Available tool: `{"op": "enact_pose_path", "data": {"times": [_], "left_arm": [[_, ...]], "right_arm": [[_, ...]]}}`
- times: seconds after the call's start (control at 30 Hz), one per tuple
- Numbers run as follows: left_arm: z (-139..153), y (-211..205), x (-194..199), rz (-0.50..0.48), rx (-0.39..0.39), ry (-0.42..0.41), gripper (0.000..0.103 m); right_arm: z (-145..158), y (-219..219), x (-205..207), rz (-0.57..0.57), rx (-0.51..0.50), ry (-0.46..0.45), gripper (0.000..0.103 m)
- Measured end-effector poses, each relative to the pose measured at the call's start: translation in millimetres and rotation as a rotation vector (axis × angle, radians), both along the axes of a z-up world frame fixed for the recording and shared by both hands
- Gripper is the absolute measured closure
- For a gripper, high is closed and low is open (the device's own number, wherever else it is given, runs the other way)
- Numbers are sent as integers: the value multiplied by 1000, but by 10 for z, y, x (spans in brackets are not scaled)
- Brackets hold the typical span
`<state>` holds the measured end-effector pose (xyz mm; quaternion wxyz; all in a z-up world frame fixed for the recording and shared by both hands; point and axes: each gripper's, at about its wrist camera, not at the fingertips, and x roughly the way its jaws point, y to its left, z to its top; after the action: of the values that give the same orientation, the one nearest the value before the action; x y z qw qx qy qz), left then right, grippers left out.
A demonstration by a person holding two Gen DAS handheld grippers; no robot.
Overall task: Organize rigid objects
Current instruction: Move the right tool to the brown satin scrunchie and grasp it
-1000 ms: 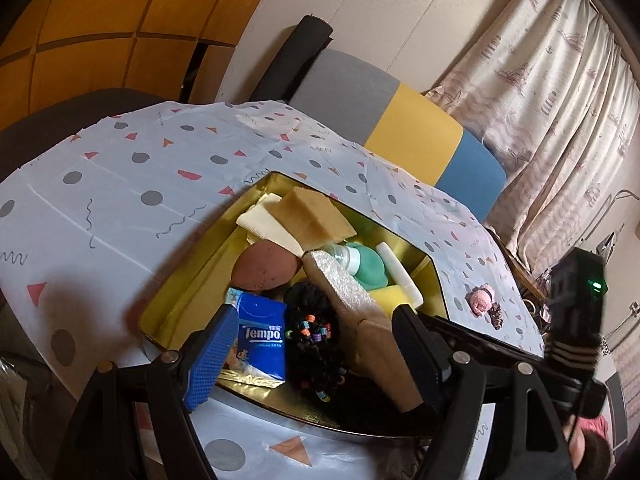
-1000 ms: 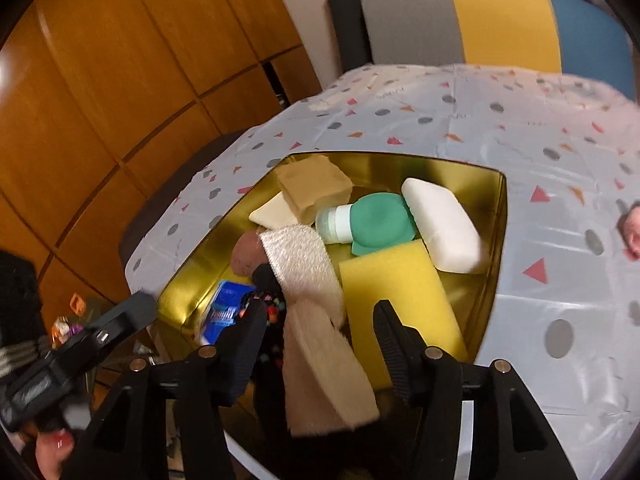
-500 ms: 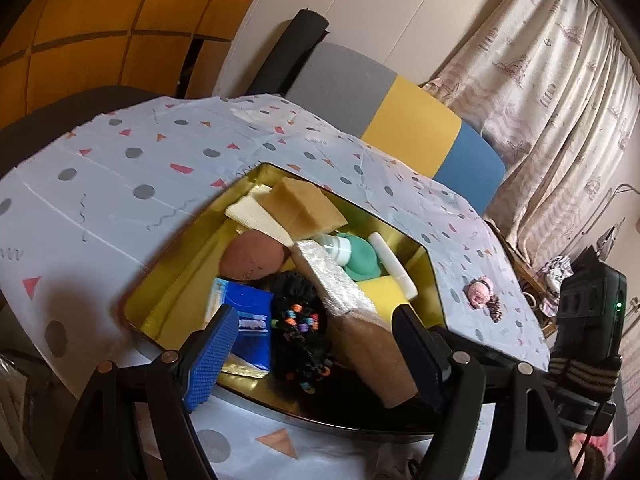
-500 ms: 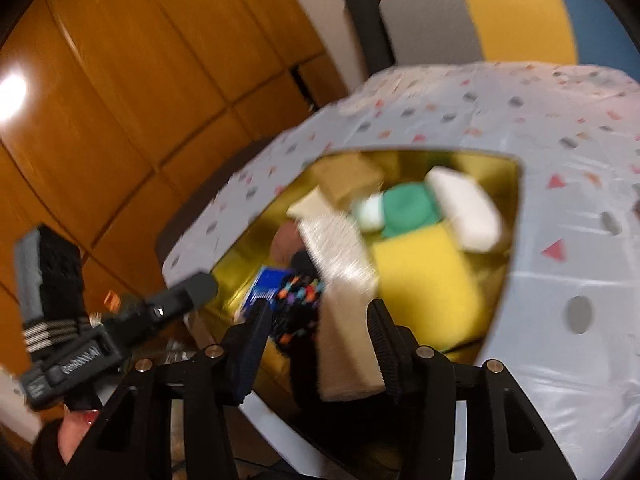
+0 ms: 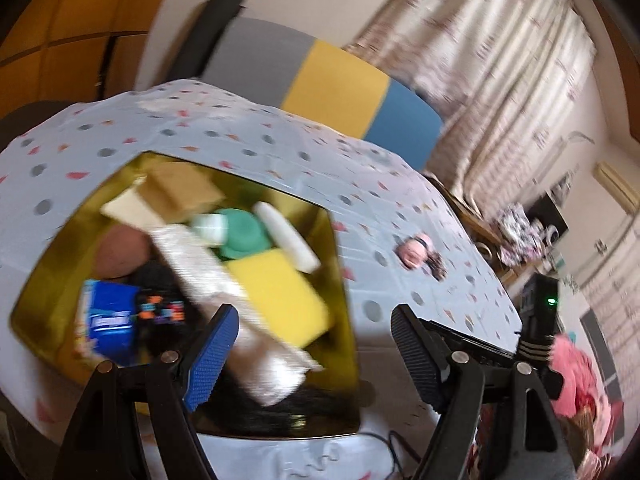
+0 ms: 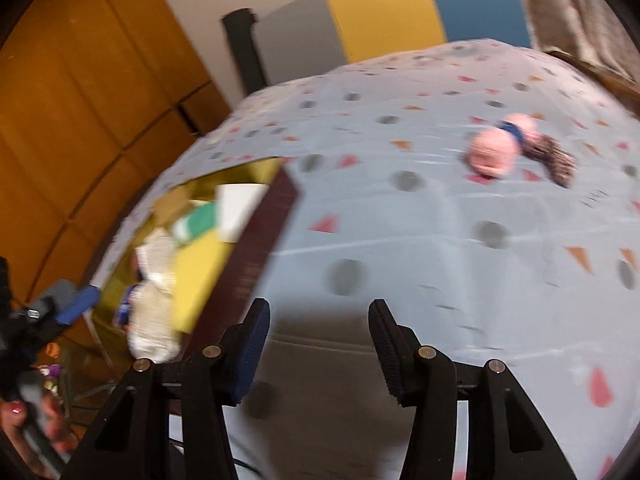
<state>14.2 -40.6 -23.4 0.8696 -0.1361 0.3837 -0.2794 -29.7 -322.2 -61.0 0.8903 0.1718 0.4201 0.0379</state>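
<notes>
Showing writing on blue tissue pack [image 5: 111, 322] blurred unreadable, gold tray [image 5: 44, 276] on patterned tablecloth [image 6: 420, 216], curtains [image 5: 500, 80] behind, left gripper [image 5: 316, 350] and right gripper [image 6: 318, 342] parted, empty.

Left wrist view looks down at the gold tray [image 5: 52, 280] near the table's near edge. Right wrist view faces the tablecloth [image 6: 400, 220]. Both share tray, doll head [image 5: 416, 250].

Place: you're in a home living room.
Proof: long patterned curtains [image 5: 500, 80], wooden wall panels [image 6: 80, 120], a striped cushioned seat [image 5: 320, 80] behind your party-print tablecloth [image 6: 440, 240].
</notes>
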Motion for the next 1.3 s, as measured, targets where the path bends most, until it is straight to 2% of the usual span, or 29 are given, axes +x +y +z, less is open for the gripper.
{"op": "enact_pose_path", "data": {"times": [0.2,0.33,0.47,0.7,0.77,0.93,1.17,1.3], "left_arm": [[18,-555,-6,-139,34,10,23],[31,-870,14,-196,46,26,23],[72,-1175,29,-244,55,24,23],[34,-1456,60,-274,76,51,23],[25,-1487,68,-272,87,53,23],[22,-1506,93,-263,94,57,23],[11,-1518,154,-255,110,59,23],[-16,-1547,187,-257,122,69,23]], "right_arm": [[-215,-636,-224,-128,-8,55,50],[-291,-1025,-358,-194,-23,68,48],[-337,-1364,-311,-226,-42,90,46],[-265,-1954,102,-278,-102,76,40],[-230,-2082,248,-298,-123,69,36],[-157,-2383,618,-337,-164,45,35],[-229,-2525,1077,-329,-154,37,35],[-350,-2487,1278,-304,-194,45,37]]}}
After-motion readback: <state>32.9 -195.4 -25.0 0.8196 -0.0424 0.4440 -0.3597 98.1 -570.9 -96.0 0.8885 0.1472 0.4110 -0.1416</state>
